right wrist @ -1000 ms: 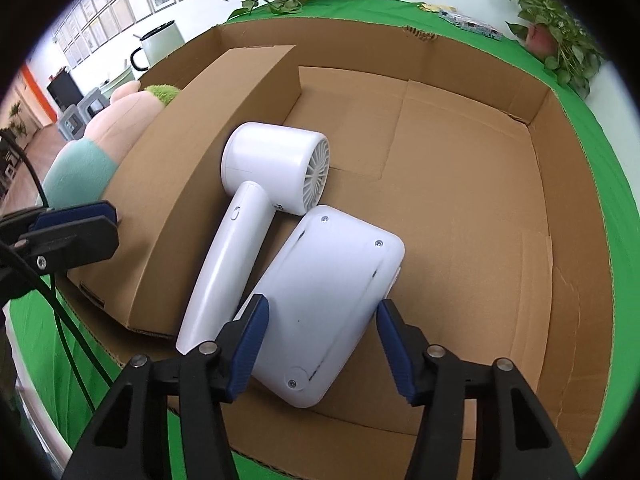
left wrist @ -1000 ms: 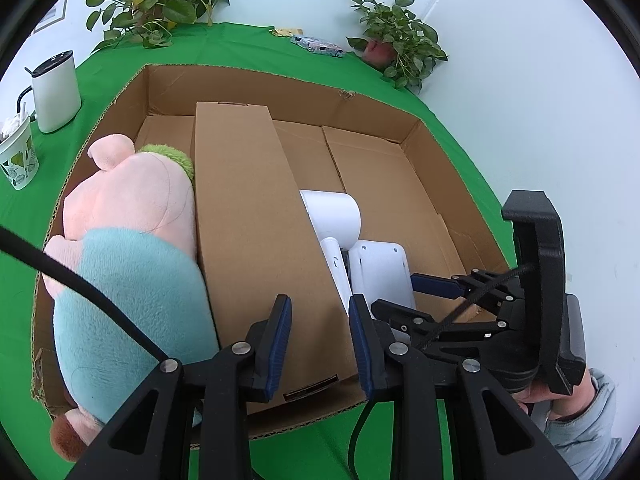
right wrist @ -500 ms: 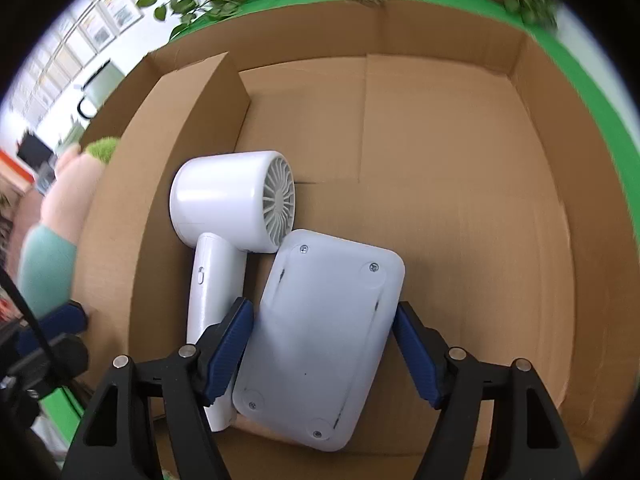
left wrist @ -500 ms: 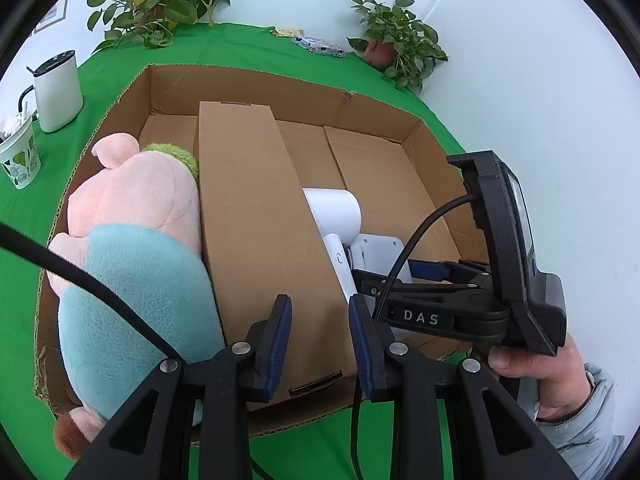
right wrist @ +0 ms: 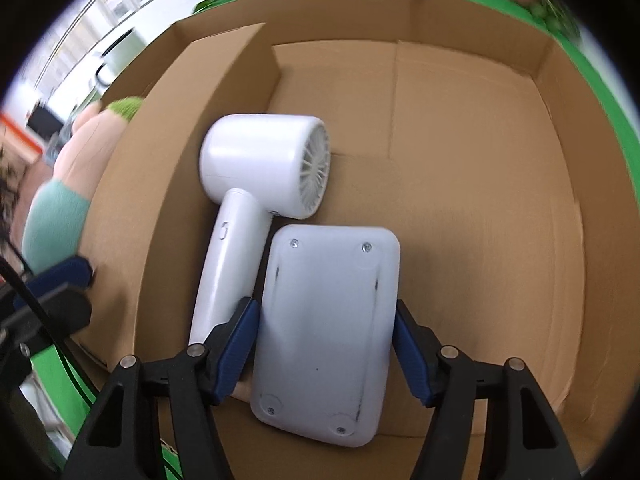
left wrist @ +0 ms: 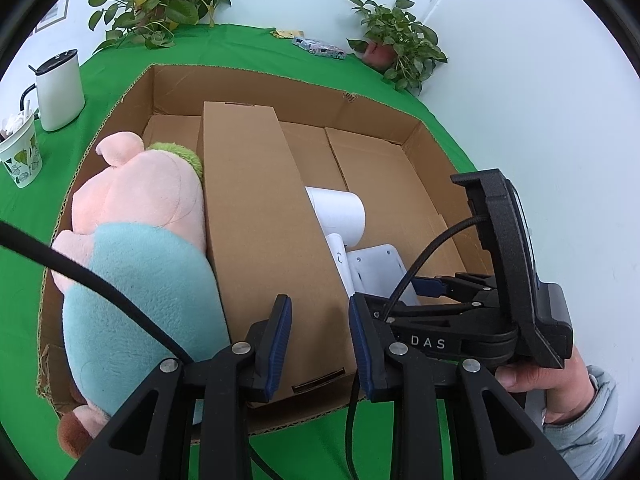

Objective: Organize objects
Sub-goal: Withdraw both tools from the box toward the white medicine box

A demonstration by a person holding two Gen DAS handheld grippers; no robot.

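A big open cardboard box (left wrist: 372,108) (right wrist: 520,60) holds a long brown carton (left wrist: 256,216), a pink and teal plush toy (left wrist: 132,240), a white hair dryer (right wrist: 260,184) (left wrist: 340,212) and a flat white device (right wrist: 328,332) (left wrist: 376,268) lying underside up. My right gripper (right wrist: 326,352) is shut on the white device, with its pads on both long sides, low in the box beside the dryer handle. My left gripper (left wrist: 320,340) is open and empty above the near end of the carton.
The box stands on a green cloth (left wrist: 240,48). A white kettle (left wrist: 60,84) and a paper cup (left wrist: 20,156) stand to the left of it. Potted plants (left wrist: 396,44) and a small packet (left wrist: 320,48) are at the back by the white wall.
My right gripper has turned the white device from slanted to nearly straight alongside the dryer handle, and has moved forward in the box. My left gripper has stayed in place.
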